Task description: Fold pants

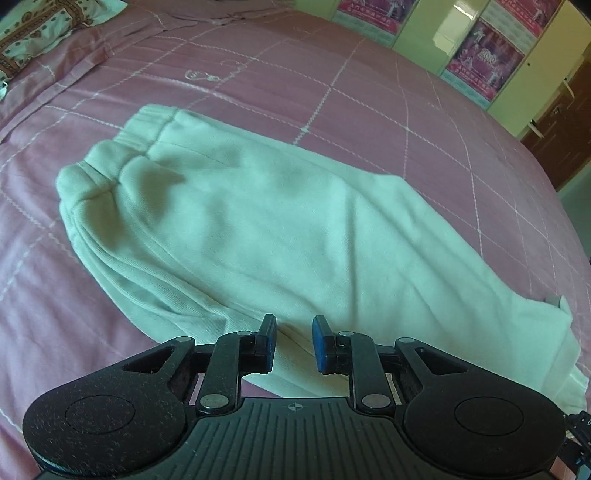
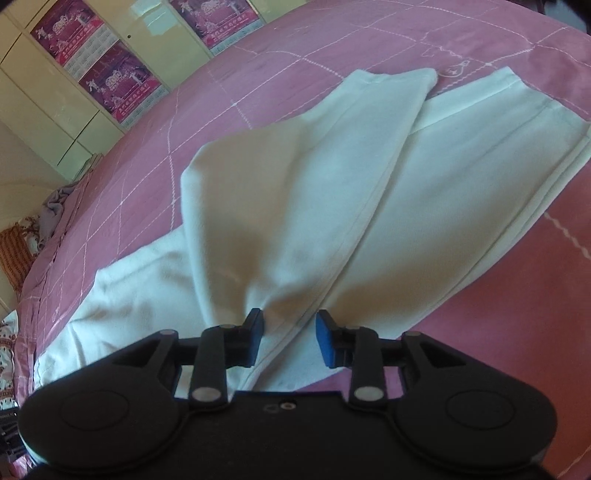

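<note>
Nearest the left wrist camera, the left gripper (image 1: 294, 343) hangs over the lower edge of the white pants (image 1: 258, 229), its blue-padded jaws a little apart with nothing pinched between them; a seam of the cloth runs beneath the gap. Closest to the right wrist camera, the right gripper (image 2: 290, 341) has its jaws parted somewhat wider. A raised fold of the pants (image 2: 314, 206) sits between the pads, the left pad just at the cloth, but the pads do not press on it.

Beyond the grippers, the pants lie on a pink bedspread (image 1: 332, 99) with a white grid of stitched lines. In the left view the ribbed cuffs (image 1: 122, 147) lie at the far end, bunched together. In the right view one layer lies folded at a slant over the other. Farther off, a patterned pillow (image 1: 33, 33) rests at the bed's corner, and pale cabinet doors carry purple posters (image 2: 122, 88).
</note>
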